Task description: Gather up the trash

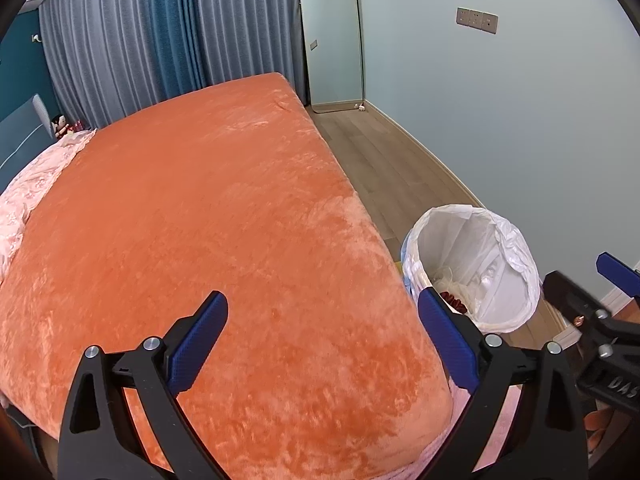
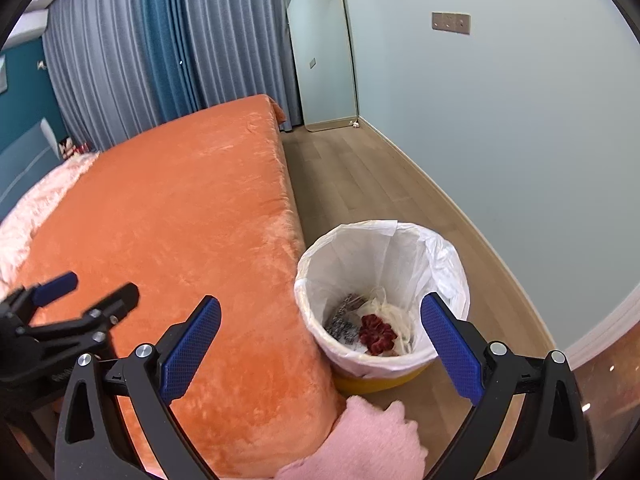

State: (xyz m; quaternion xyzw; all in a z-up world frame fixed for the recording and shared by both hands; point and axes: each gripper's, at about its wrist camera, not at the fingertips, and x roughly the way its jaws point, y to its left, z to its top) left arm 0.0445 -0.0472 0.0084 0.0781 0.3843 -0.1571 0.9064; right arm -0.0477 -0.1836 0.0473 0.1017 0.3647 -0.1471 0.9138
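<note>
A yellow bin (image 2: 380,380) lined with a white bag stands on the floor against the bed's near corner; it also shows in the left wrist view (image 1: 476,264). Inside lie a dark red scrunchy piece (image 2: 376,334), a grey speckled wrapper (image 2: 346,320) and pale crumpled plastic (image 2: 396,314). My right gripper (image 2: 320,344) is open and empty, above the bin's near rim and the bed edge. My left gripper (image 1: 322,344) is open and empty over the bed's near corner; it appears at the left of the right wrist view (image 2: 92,288).
The bed has an orange plush cover (image 1: 208,220) and a pink quilt (image 1: 36,184) at its head. A pink fluffy cloth (image 2: 372,440) hangs at the bed's near corner. Wood floor (image 2: 360,184) runs between bed and pale wall, with a leaning mirror (image 2: 320,56) and curtains (image 2: 160,48) behind.
</note>
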